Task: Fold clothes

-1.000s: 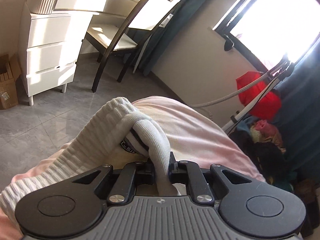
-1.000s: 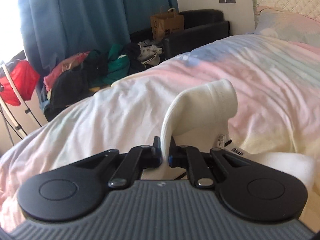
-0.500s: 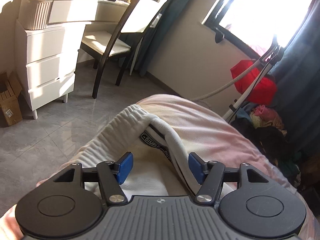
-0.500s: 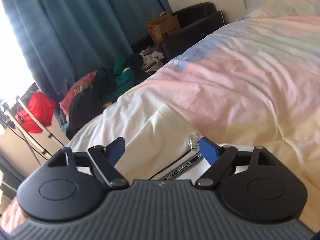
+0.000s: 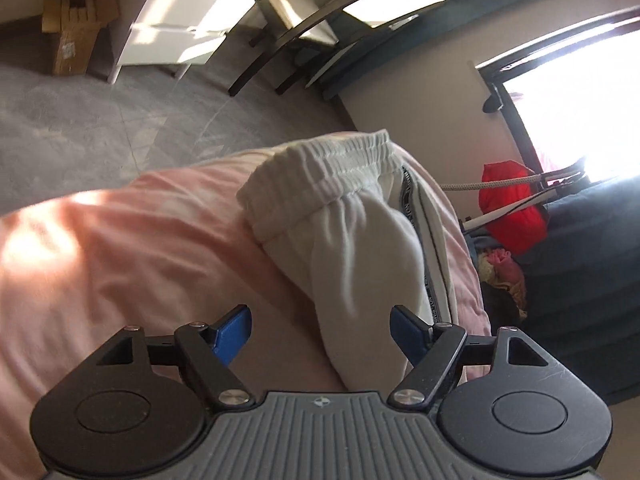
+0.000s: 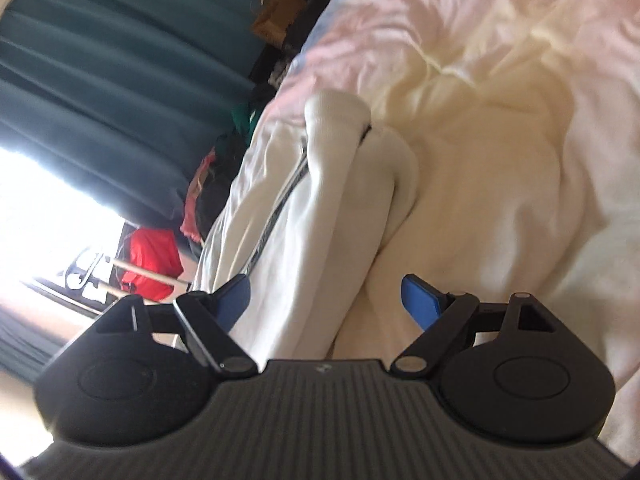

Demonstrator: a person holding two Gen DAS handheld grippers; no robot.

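the white pants (image 5: 352, 240) are lying folded on the pink bed (image 5: 120, 248), waistband away from the left gripper (image 5: 320, 330), whose fingers are spreading wide, holding nothing. the right gripper (image 6: 326, 300) is hovering over the pants (image 6: 332, 200), fingers wide and empty too.

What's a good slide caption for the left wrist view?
Open left gripper over folded white pants on the pink bed.
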